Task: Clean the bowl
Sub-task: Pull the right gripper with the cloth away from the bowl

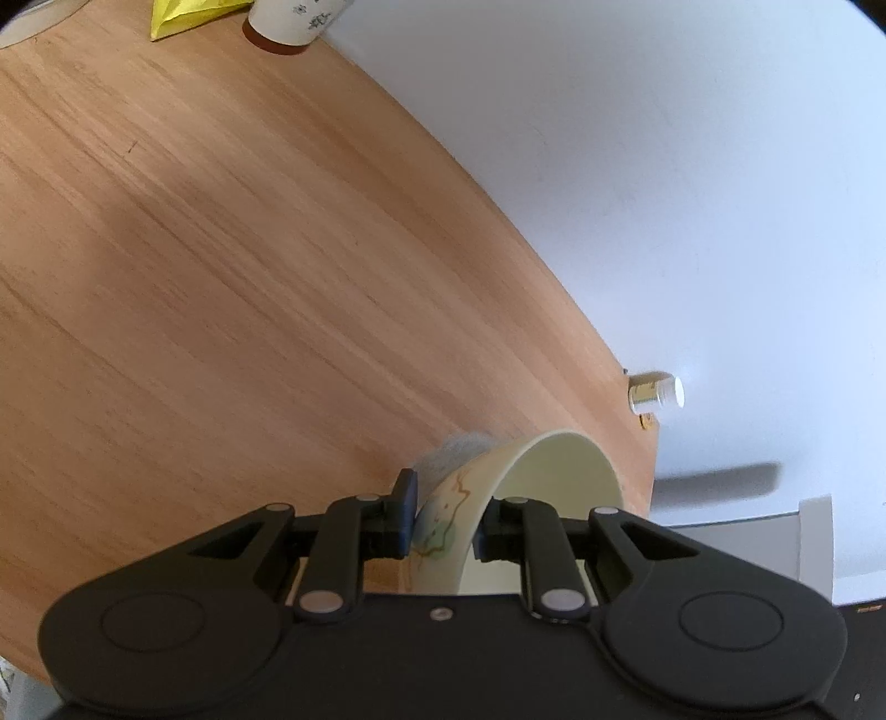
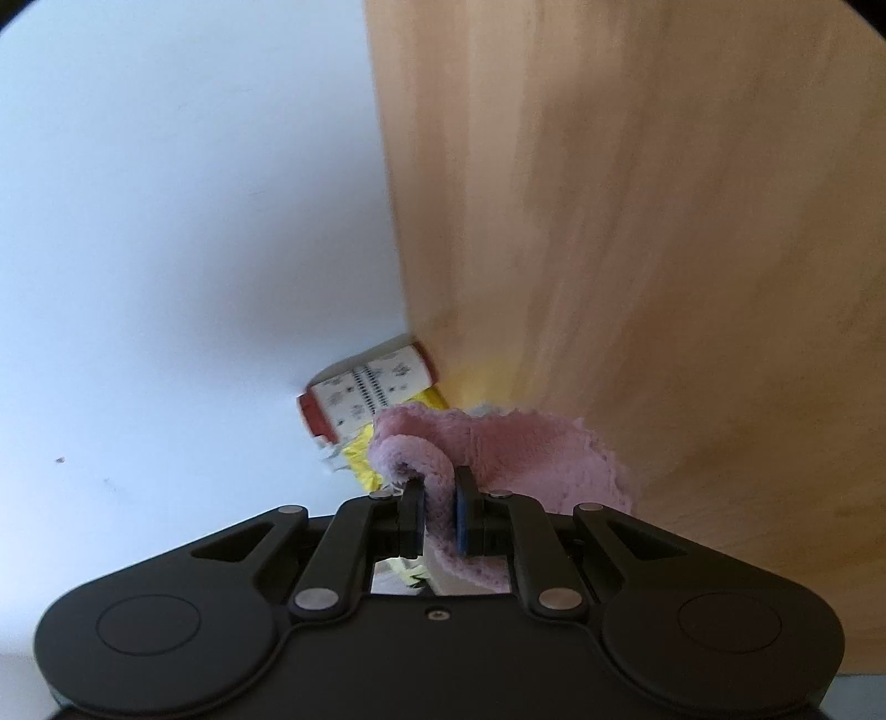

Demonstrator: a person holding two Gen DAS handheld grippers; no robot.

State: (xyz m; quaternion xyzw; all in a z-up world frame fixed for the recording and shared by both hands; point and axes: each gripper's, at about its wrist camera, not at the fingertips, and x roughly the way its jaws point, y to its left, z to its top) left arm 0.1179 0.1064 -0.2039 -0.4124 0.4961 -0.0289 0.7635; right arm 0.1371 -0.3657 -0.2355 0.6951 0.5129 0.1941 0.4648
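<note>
In the left wrist view my left gripper (image 1: 446, 512) is shut on the wall of a cream bowl (image 1: 554, 476) with a painted pattern outside. The bowl is tilted on its side above the wooden table (image 1: 249, 249). One finger is outside the wall, the other inside. A grey fuzzy thing (image 1: 454, 451) shows just behind the bowl's rim. In the right wrist view my right gripper (image 2: 440, 507) is shut on a folded pink cloth (image 2: 515, 448), which bunches up ahead of the fingers over the table (image 2: 637, 221).
A white patterned cup with a red-brown base (image 1: 293, 22) and a yellow packet (image 1: 183, 14) stand at the far table edge; both also show in the right wrist view, cup (image 2: 368, 390) and packet (image 2: 365, 454). A small silver knob (image 1: 656, 392) sticks out near the table corner.
</note>
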